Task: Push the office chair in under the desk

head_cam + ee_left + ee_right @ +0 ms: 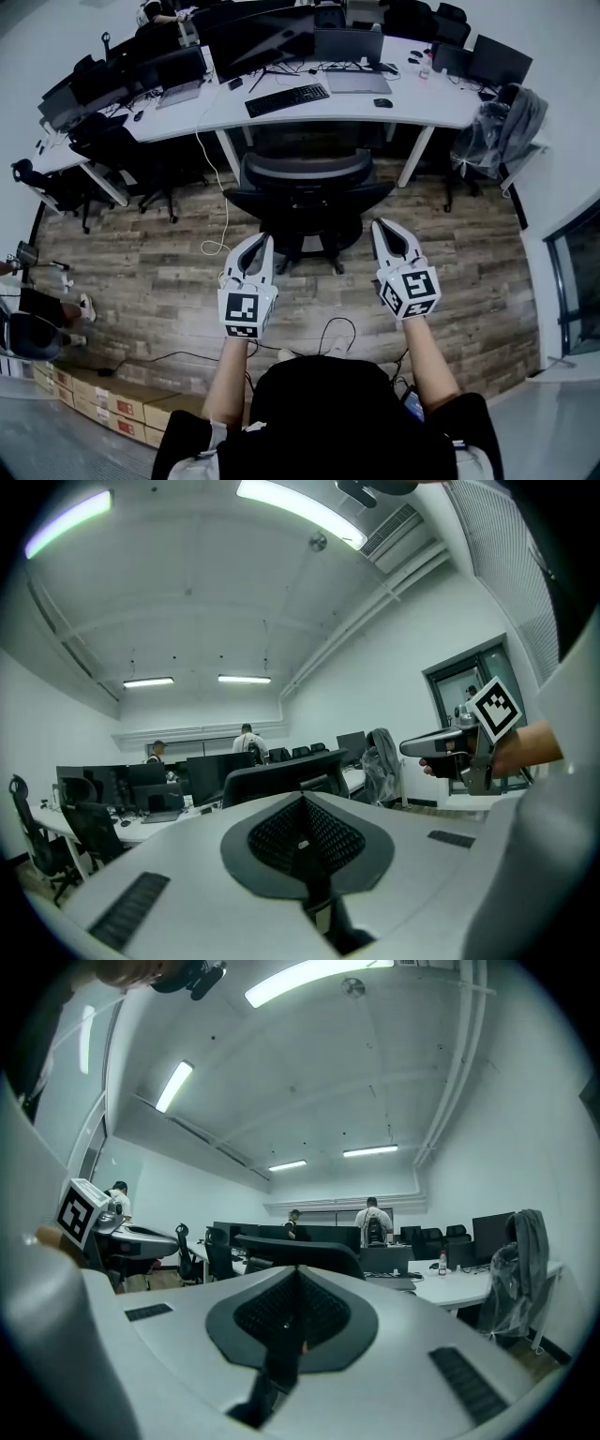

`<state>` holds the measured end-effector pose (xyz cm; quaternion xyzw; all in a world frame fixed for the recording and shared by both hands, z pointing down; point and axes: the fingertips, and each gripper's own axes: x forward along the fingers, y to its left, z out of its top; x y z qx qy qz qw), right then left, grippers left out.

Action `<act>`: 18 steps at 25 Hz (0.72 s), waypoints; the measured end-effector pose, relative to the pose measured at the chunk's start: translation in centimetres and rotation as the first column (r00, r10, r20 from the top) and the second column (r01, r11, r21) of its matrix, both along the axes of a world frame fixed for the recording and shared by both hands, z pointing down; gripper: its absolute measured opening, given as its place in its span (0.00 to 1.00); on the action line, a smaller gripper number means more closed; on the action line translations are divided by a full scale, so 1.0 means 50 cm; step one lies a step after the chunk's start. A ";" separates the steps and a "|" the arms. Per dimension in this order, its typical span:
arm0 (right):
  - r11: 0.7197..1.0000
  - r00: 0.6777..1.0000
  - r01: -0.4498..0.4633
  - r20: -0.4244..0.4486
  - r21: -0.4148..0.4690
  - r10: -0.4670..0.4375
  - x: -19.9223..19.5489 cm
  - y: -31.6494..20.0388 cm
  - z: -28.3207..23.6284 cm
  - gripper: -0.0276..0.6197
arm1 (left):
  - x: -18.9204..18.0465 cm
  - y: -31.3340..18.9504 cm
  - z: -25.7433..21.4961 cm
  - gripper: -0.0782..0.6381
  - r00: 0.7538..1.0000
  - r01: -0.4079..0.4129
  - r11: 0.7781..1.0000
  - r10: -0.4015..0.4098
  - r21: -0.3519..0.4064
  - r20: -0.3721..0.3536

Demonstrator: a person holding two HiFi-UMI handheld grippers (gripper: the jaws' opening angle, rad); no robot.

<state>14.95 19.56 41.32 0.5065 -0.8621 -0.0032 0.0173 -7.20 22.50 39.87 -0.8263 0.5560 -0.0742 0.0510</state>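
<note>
Left claw point(262, 240), right claw point(382, 226) (both closed) hover; office chair point(305, 187) near, ahead.

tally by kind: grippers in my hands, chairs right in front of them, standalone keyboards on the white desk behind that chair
white handheld grippers: 2 (left gripper, right gripper)
black mesh-back office chair: 1
black standalone keyboard: 1
total: 4

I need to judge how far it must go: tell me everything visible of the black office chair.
The office chair is black, with a curved backrest, armrests and a wheeled base on the wood floor. It stands upright, back toward the person, pulled out from the white desk. The left tool and right tool, both shut, appear short of it, not touching.
</note>
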 end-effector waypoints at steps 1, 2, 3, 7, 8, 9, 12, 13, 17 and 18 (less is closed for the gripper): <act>1.000 1.000 0.003 -0.006 -0.001 -0.003 0.002 -0.002 0.002 0.08 | -0.002 -0.002 0.001 0.13 1.000 0.007 1.000 -0.007 0.001 0.004; 1.000 1.000 0.006 -0.015 -0.002 -0.006 0.004 -0.004 0.005 0.08 | -0.002 -0.003 0.002 0.13 1.000 0.012 1.000 -0.012 0.001 0.007; 1.000 1.000 0.010 -0.027 -0.004 -0.010 0.006 -0.006 0.009 0.08 | -0.002 -0.005 0.003 0.13 1.000 0.018 1.000 -0.018 0.001 0.010; 0.999 0.995 0.034 -0.088 -0.012 -0.035 0.016 -0.015 0.026 0.08 | 0.005 -0.010 0.018 0.13 0.999 0.039 0.999 -0.038 -0.020 0.022; 0.999 0.994 0.043 -0.102 -0.014 -0.044 0.018 -0.017 0.030 0.08 | 0.007 -0.011 0.024 0.13 0.999 0.044 0.999 -0.043 -0.027 0.028; 0.998 0.992 0.054 -0.114 -0.016 -0.056 0.018 -0.019 0.034 0.08 | 0.009 -0.014 0.029 0.13 0.998 0.050 0.998 -0.049 -0.030 0.037; 0.996 0.986 0.086 -0.139 -0.021 -0.088 0.025 -0.027 0.044 0.08 | 0.017 -0.023 0.034 0.13 0.996 0.076 0.997 -0.074 -0.032 0.052; 0.995 0.985 0.096 -0.143 -0.023 -0.099 0.029 -0.030 0.048 0.08 | 0.023 -0.024 0.033 0.13 0.996 0.083 0.996 -0.081 -0.035 0.047; 0.988 0.977 0.148 -0.150 -0.042 -0.153 0.035 -0.036 0.066 0.08 | 0.044 -0.018 0.052 0.13 0.994 0.100 0.993 -0.098 -0.062 0.040; 0.986 0.974 0.162 -0.156 -0.045 -0.167 0.036 -0.037 0.071 0.08 | 0.049 -0.015 0.059 0.13 0.994 0.107 0.992 -0.104 -0.070 0.044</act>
